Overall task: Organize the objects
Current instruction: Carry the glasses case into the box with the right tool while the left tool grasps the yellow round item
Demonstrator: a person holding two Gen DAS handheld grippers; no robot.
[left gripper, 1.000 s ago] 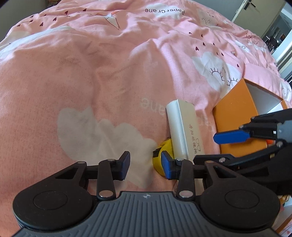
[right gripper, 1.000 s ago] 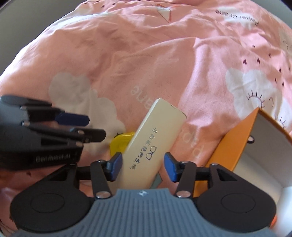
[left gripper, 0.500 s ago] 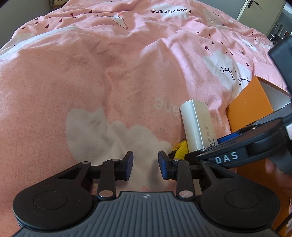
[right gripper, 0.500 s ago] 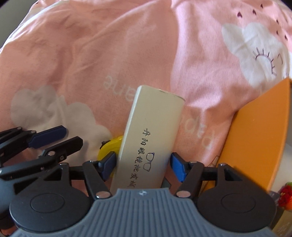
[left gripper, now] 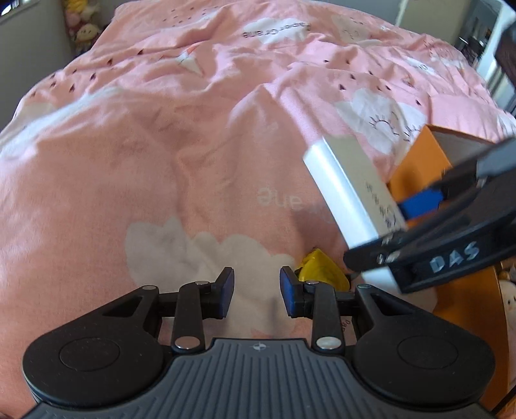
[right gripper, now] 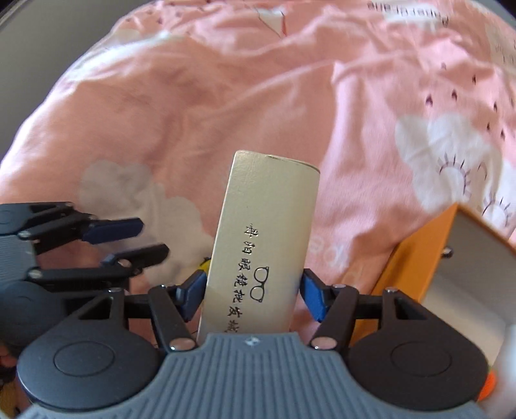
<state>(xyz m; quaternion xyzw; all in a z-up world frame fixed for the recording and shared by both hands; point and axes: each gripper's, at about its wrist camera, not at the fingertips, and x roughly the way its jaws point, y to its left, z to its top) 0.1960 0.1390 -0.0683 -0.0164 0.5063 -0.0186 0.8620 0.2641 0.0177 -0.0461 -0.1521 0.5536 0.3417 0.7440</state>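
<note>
My right gripper [right gripper: 253, 295] is shut on a cream glasses case [right gripper: 262, 245] with black characters and holds it above the pink bedspread. The case also shows in the left wrist view [left gripper: 351, 193], raised at the right, held by the right gripper [left gripper: 406, 222]. My left gripper [left gripper: 256, 290] is open and empty, low over the bed; it shows at the left of the right wrist view [right gripper: 129, 240]. A small yellow object [left gripper: 319, 274] lies on the bed just right of the left gripper's right finger. An open orange box [right gripper: 419, 254] stands to the right.
The pink bedspread [left gripper: 161, 145] with white clouds fills both views. The orange box also shows in the left wrist view [left gripper: 416, 167] behind the case. Plush toys [left gripper: 84, 29] sit at the far left corner. A doorway [left gripper: 477, 35] is far right.
The right gripper closed on the glasses case and lifted it off the bed, uncovering the yellow object. The left gripper stayed open and drew back slightly.
</note>
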